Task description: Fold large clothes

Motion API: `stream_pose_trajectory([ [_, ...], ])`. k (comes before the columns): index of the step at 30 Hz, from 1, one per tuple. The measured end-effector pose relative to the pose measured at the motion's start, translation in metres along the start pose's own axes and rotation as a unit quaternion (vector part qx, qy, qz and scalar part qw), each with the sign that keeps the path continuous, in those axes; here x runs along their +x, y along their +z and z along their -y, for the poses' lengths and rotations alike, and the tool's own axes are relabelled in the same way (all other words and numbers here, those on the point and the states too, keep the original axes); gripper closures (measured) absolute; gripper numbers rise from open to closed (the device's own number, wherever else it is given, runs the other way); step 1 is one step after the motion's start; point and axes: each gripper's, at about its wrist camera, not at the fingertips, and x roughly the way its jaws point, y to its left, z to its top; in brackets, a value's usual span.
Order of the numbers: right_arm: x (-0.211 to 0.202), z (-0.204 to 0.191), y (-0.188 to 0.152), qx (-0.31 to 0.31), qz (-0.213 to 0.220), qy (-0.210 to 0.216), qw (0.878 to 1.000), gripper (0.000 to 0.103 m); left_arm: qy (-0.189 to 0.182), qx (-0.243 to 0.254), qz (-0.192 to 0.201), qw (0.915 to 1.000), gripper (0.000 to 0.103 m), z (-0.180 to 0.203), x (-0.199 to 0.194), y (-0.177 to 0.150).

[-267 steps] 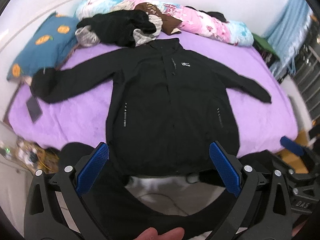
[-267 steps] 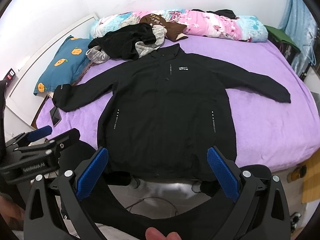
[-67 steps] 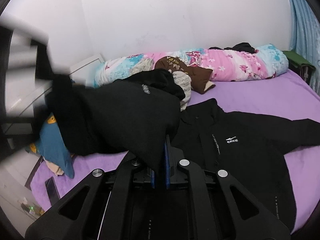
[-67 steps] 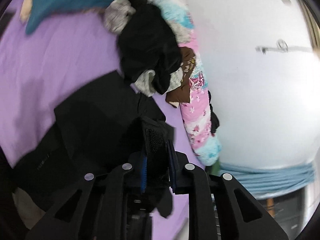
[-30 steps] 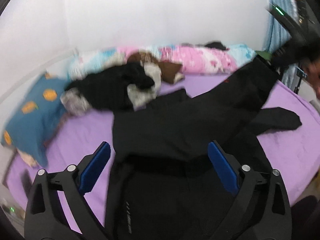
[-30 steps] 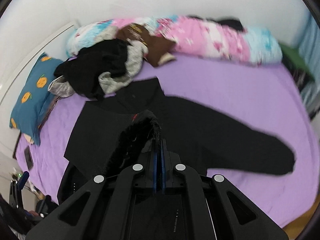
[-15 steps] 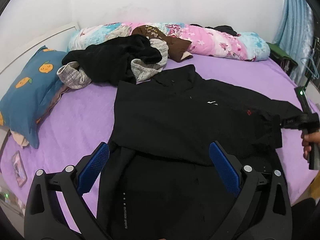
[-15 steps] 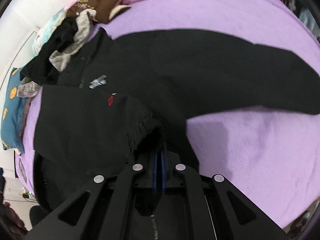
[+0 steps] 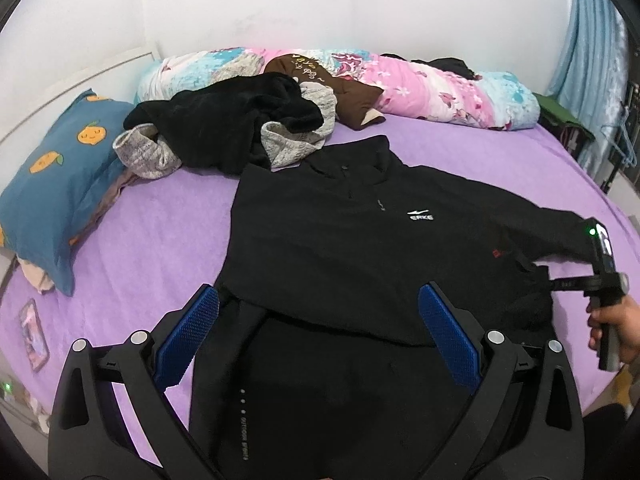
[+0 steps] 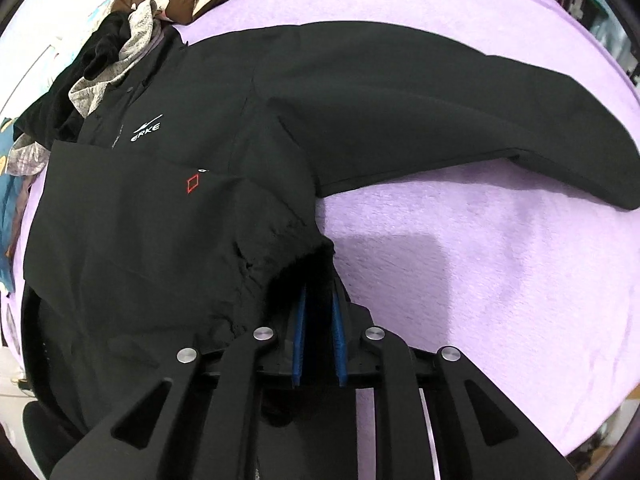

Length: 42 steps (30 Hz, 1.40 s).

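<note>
On the purple bed: location: the black jacket (image 9: 340,264) lies front-up across the bedspread (image 9: 160,240), collar toward the rolled quilt (image 9: 420,84), hem toward me.
Folded sleeve: the sleeve from my left side lies across the chest, its elastic cuff (image 10: 288,256) at the jacket's right edge.
Free sleeve: the other sleeve (image 10: 460,120) lies straight out over the bedspread, not yet folded.
Handling, judged: soft shell fabric, light for its bulk, probably smooth enough to slide on itself; it drapes and holds no shape, so a fold needs laying down flat.
Where to hold, judged: cuffs, hem corners and shoulder seams, where the cloth is doubled or gathered and a pinch takes hold.
My right gripper (image 10: 318,344): pads parting, the dark cuff cloth between them but slack in the gap, so I judge the pinch is being let go.
My left gripper (image 9: 320,332): fingers spread wide, nothing between them, held above the lower front of the jacket.
My right hand (image 9: 612,328): seen from the left wrist view at the jacket's right edge, on the gripper handle.
Change from half a second ago: the right pads were pressed tight on the cuff; now a gap shows. The jacket and the left gripper look unmoved.
Surroundings: a heap of black and grey clothes (image 9: 224,136) beside the collar, a blue pillow (image 9: 60,184) at the left edge.
</note>
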Motion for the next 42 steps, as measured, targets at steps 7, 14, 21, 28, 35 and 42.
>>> stream_pose_trajectory([
  [7,-0.025,0.013,-0.014,0.007,0.02,-0.001,1.0,0.071,-0.024,-0.012,0.0,0.9996,0.006,0.001,0.001,0.001],
  [14,-0.048,0.024,-0.031,0.001,0.036,-0.007,0.999,0.062,-0.048,-0.02,0.001,0.9987,0.006,0.004,0.005,-0.001],
  [21,-0.063,0.034,-0.043,0.004,0.046,-0.011,0.999,0.061,-0.073,-0.021,-0.001,0.9971,0.006,0.008,0.019,-0.005],
  [28,-0.074,0.038,-0.053,0.022,0.064,0.004,0.998,0.043,-0.101,-0.029,-0.013,0.9944,0.006,0.009,0.05,-0.008],
  [35,-0.092,0.066,-0.051,0.069,0.098,0.008,0.993,0.032,-0.118,-0.028,-0.02,0.9924,0.006,0.013,0.077,-0.014],
  [42,-0.104,0.109,-0.046,0.114,0.114,-0.001,0.987,0.032,-0.122,-0.035,-0.027,0.9915,0.006,0.018,0.088,-0.012],
])
